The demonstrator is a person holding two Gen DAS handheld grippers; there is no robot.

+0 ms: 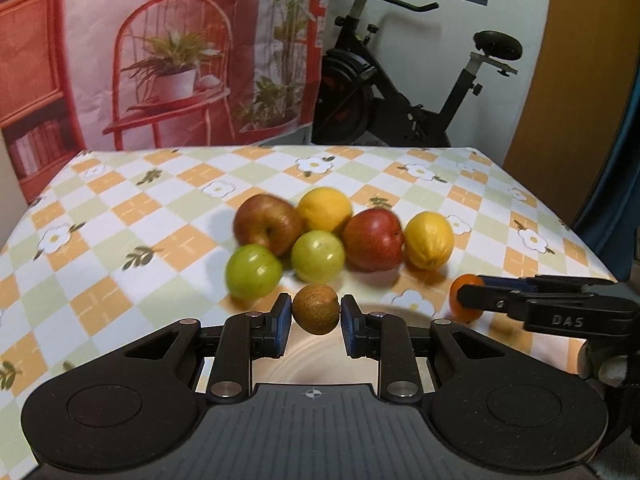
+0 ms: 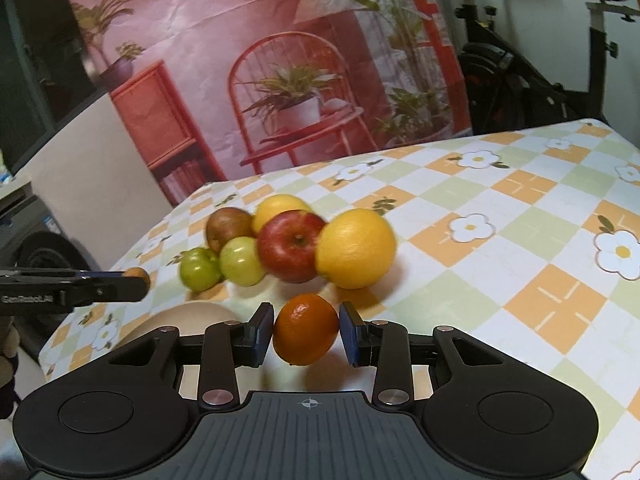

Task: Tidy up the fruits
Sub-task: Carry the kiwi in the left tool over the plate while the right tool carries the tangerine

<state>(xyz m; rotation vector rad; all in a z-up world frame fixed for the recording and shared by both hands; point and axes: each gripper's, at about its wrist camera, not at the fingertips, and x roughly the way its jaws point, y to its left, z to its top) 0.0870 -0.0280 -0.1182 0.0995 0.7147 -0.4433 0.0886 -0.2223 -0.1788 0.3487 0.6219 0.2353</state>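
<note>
Checked floral tabletop (image 1: 120, 216) carries loose fruit. Your left claw (image 1: 316, 314) grips a small brown speckled fruit (image 1: 316, 308); your right claw (image 2: 307, 330) grips a small orange tangerine (image 2: 306, 328). Both are round, so slackening could let them roll.

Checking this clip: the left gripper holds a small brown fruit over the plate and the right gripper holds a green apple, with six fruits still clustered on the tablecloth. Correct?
Not quite. The right gripper holds a small orange, not a green apple; the right wrist view shows it between the fingers. The rest stands: the left gripper holds the brown fruit over the plate, and six fruits sit on the tablecloth.
</note>
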